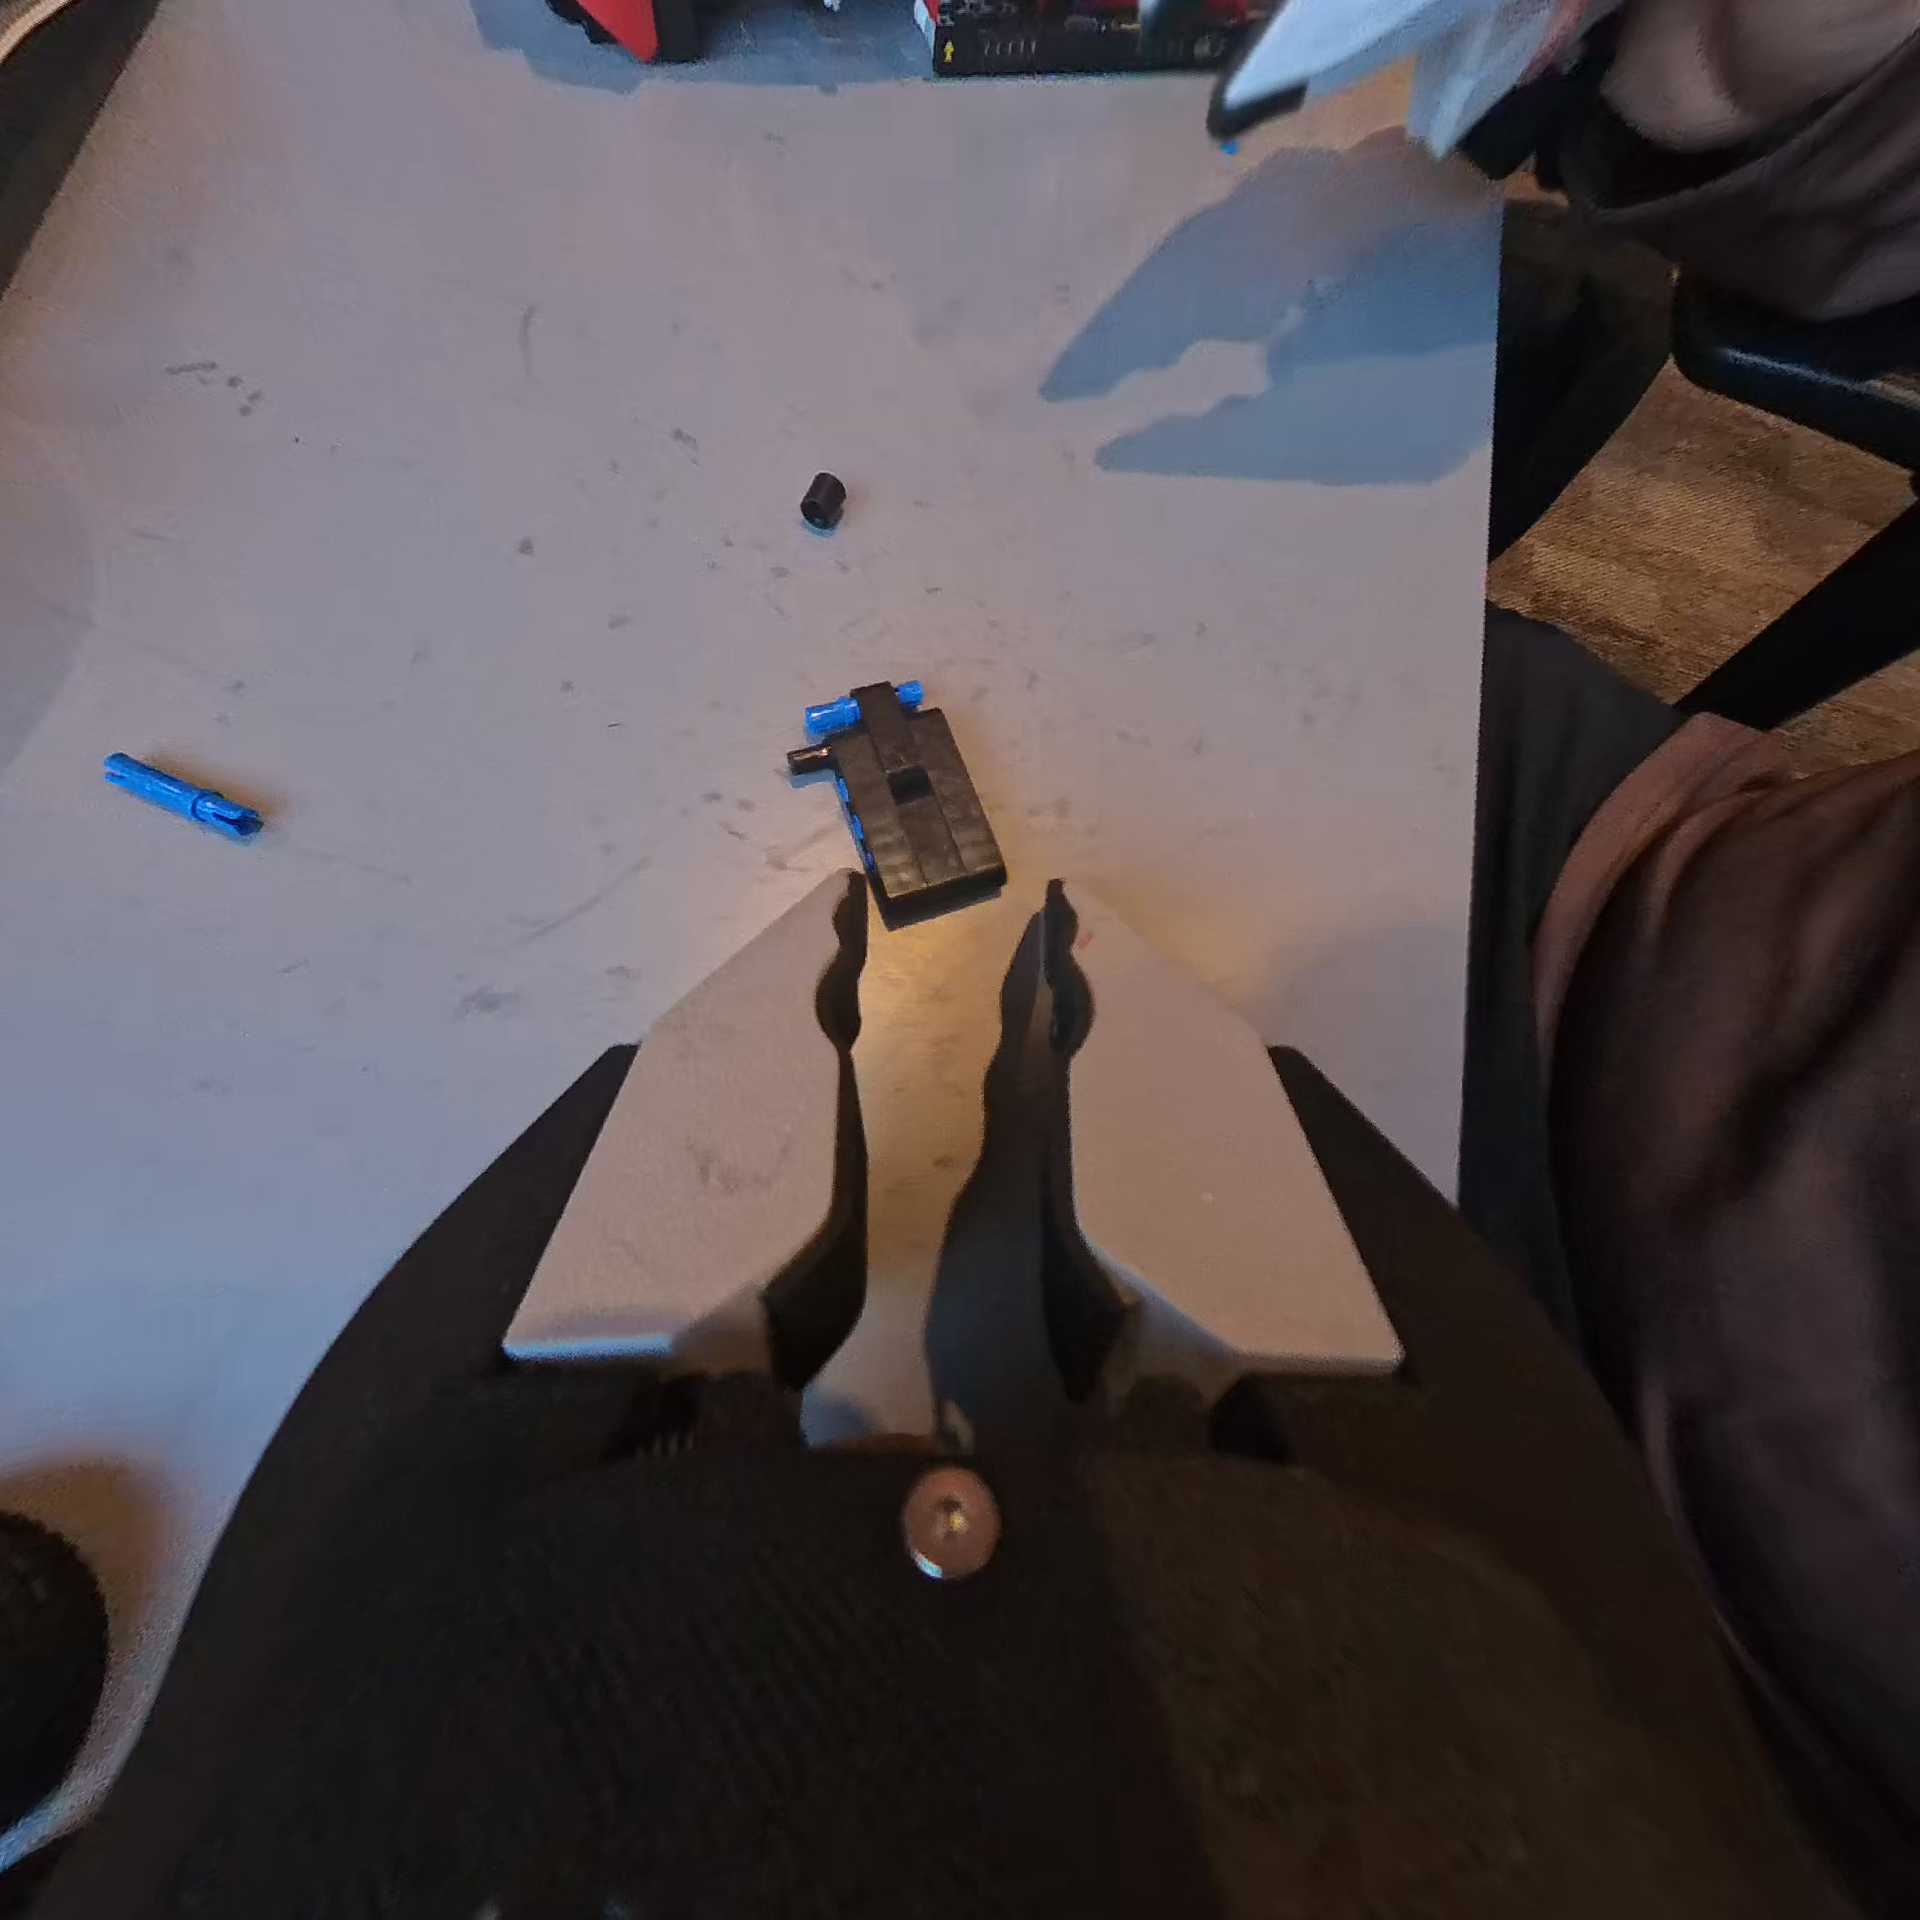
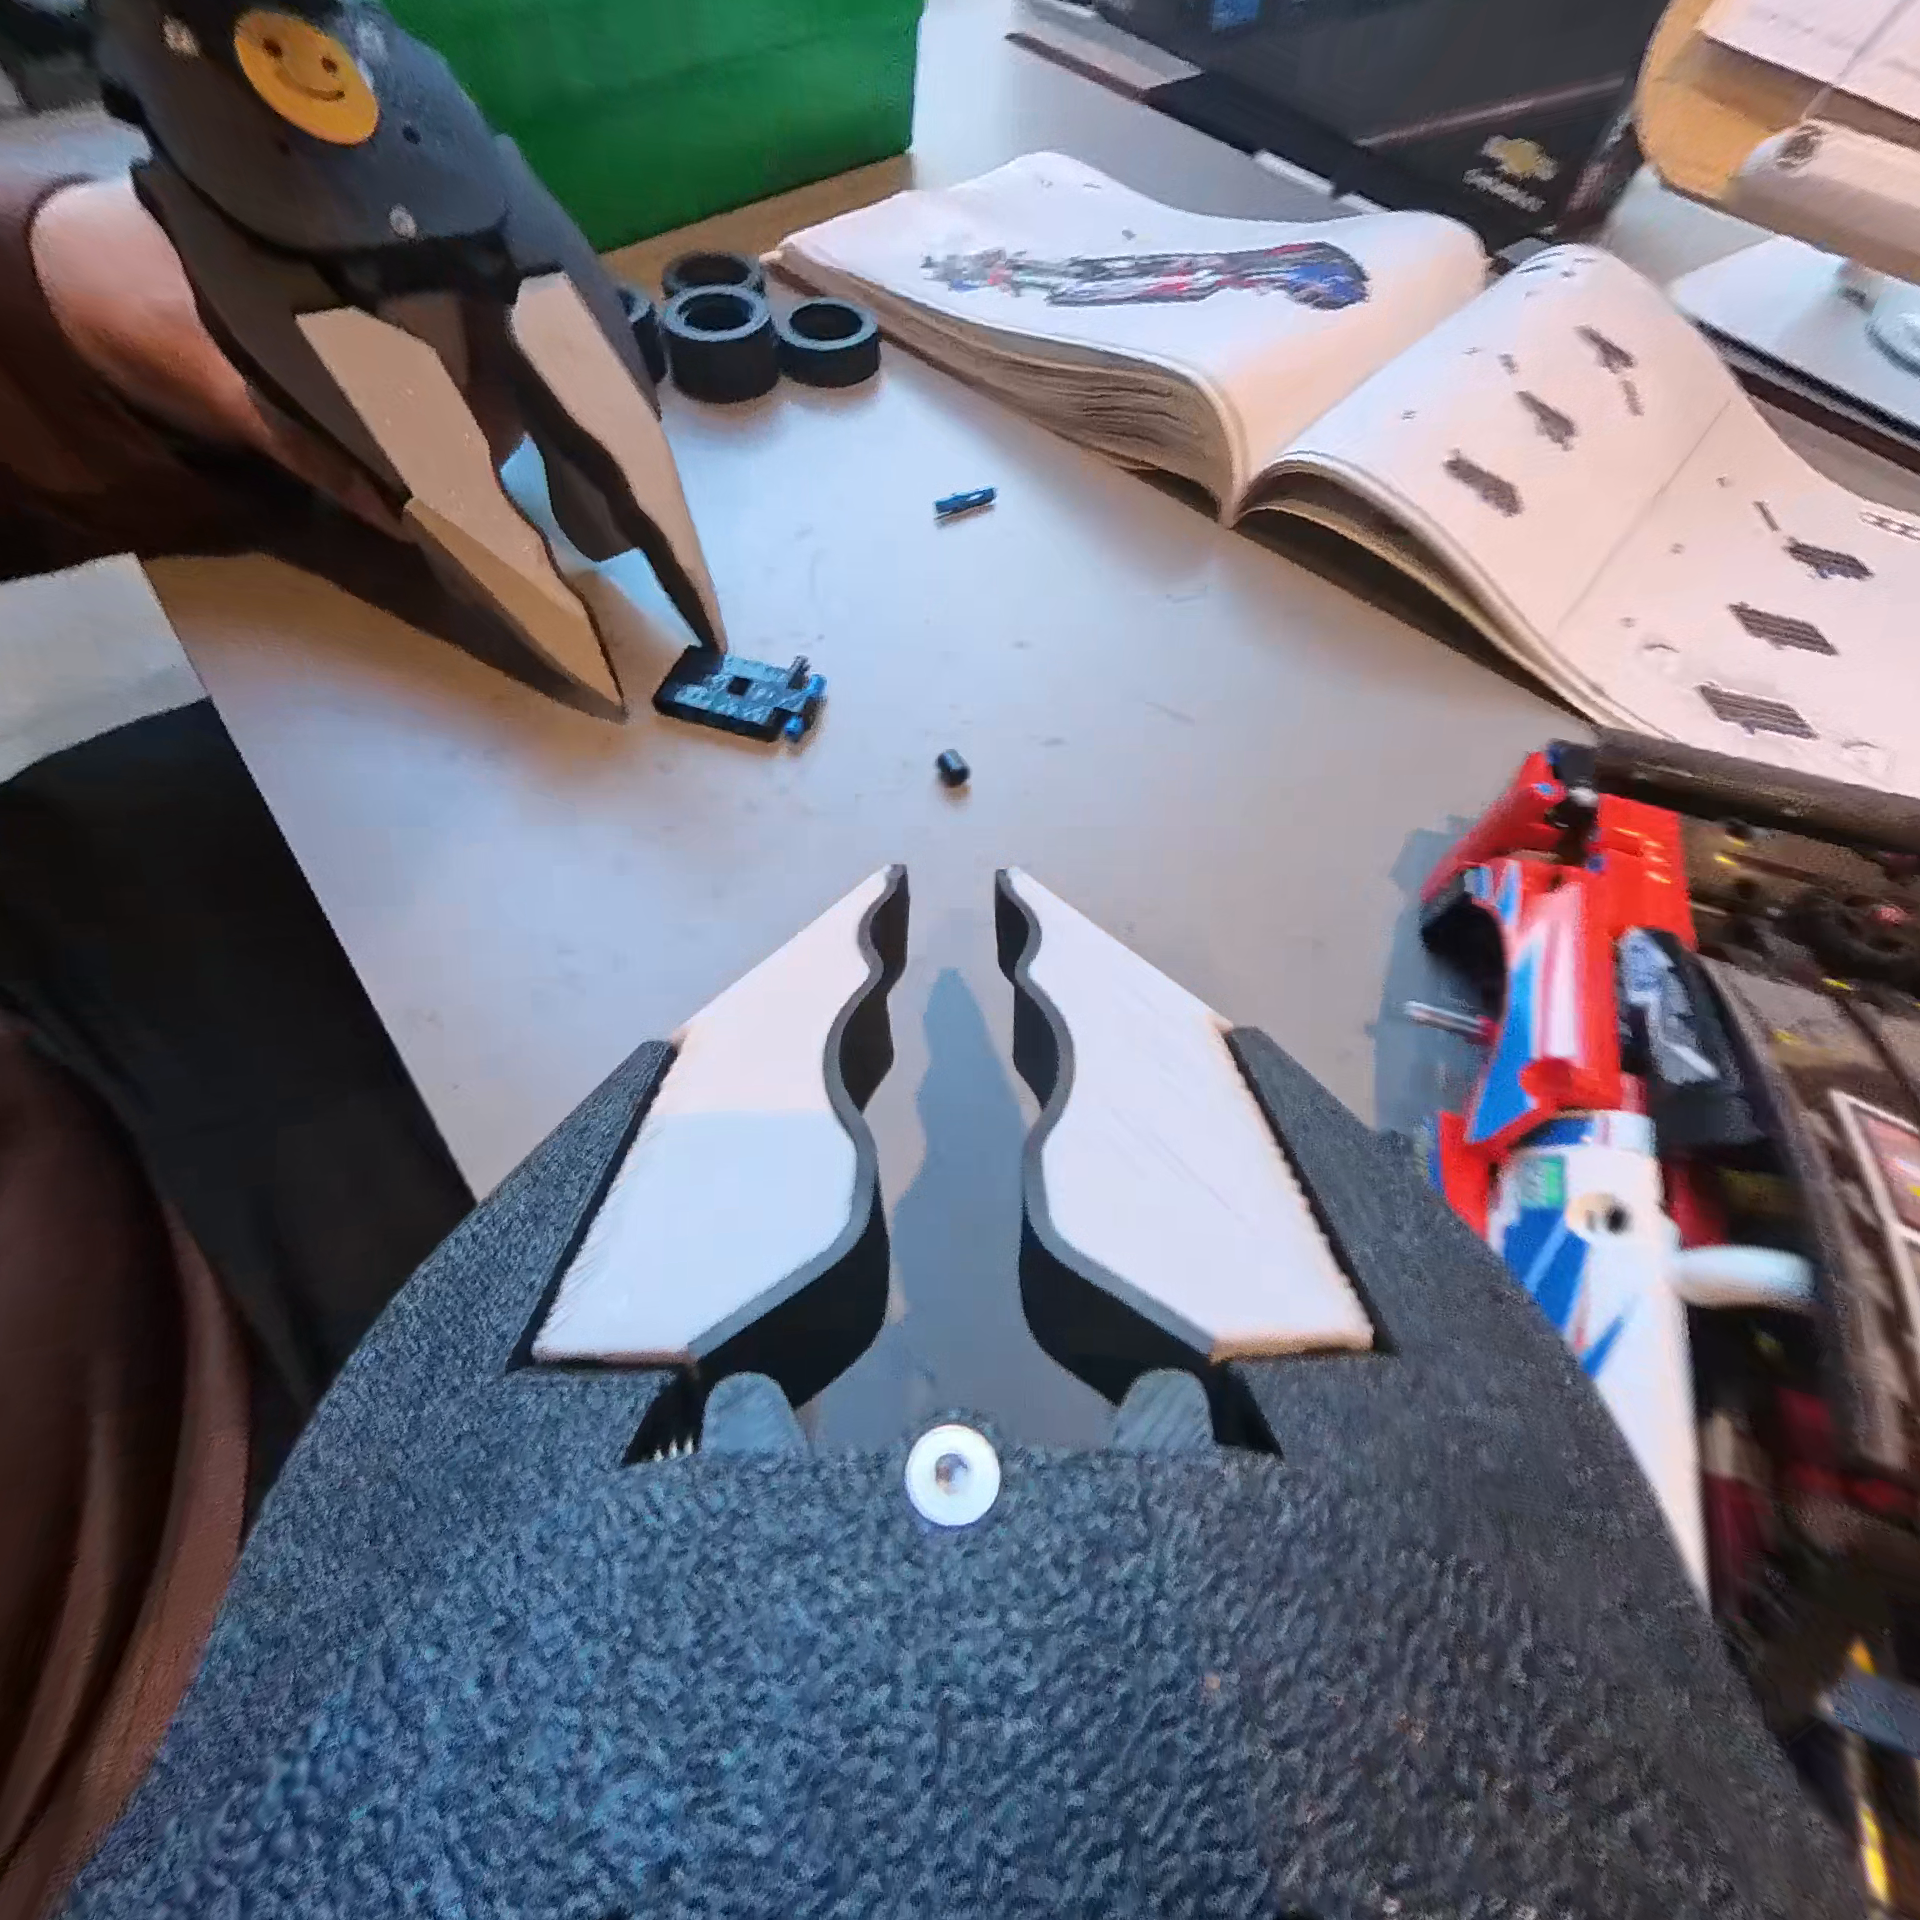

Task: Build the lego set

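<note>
A small black lego assembly (image 1: 914,805) with blue pins lies flat on the white table (image 1: 520,416). My left gripper (image 1: 951,899) is open and empty, its tips just short of the assembly's near end. In the right wrist view the left gripper (image 2: 665,675) stands over the assembly (image 2: 740,698), tips at its edge. A small black round piece (image 1: 823,501) lies beyond the assembly and also shows in the right wrist view (image 2: 952,767). A loose blue pin (image 1: 182,795) lies at the left and also shows in the right wrist view (image 2: 964,503). My right gripper (image 2: 951,883) is open and empty above the table.
An open instruction book (image 2: 1351,395) lies at the back right. Several black tyres (image 2: 758,322) sit behind the left gripper. A red, white and blue lego car body (image 2: 1558,1039) lies at the right. A green box (image 2: 665,94) stands at the back. The table edge (image 1: 1481,727) runs close on the right. My right fingertips sit around 15 cm from my left ones. The small black round piece (image 1: 823,501) lies around 8 cm away from my left fingertips. It is also in sight in the right wrist view (image 2: 945,764). From my left tips it is roughly 11 cm to the loose blue pin (image 1: 182,795); from my right, 20 cm.
</note>
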Available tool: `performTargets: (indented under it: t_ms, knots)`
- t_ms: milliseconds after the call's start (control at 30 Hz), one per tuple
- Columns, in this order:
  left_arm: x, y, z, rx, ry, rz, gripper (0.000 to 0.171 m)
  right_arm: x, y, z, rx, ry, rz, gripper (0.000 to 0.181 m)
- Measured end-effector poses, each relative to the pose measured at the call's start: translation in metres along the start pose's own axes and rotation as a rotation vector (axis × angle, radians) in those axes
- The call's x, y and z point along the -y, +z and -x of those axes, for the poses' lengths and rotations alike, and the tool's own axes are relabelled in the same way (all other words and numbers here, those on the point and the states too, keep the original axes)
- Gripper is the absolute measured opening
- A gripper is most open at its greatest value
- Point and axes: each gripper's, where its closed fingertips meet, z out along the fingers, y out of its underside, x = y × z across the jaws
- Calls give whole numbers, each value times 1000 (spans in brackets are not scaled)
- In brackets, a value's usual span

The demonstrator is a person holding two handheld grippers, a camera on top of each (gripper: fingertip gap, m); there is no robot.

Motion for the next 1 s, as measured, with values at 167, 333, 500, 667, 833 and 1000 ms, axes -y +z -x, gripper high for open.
performTargets:
  t_ms: [167, 333, 500, 667, 833, 1000]
  knots:
    - [0, 1, 4, 46, -3, 1, 25, -21, 23, 19, 43, -81, 108, 16]
    - [2, 3, 5, 59, -26, -4, 24, -27, 35, 24, 60, -127, 166, 16]
    - [4, 4, 2, 50, -16, -5, 30, -28, 40, 23, 77, -116, 181, 16]
    - [4, 5, 7, 84, -23, -4, 23, -27, 41, 24, 99, -102, 175, 16]
    - [5, 7, 7, 116, 20, 2, 23, -26, 42, 25, 123, -92, 176, 15]
    - [7, 8, 4, 152, 109, 0, 22, -25, 41, 27, 139, -86, 170, 16]
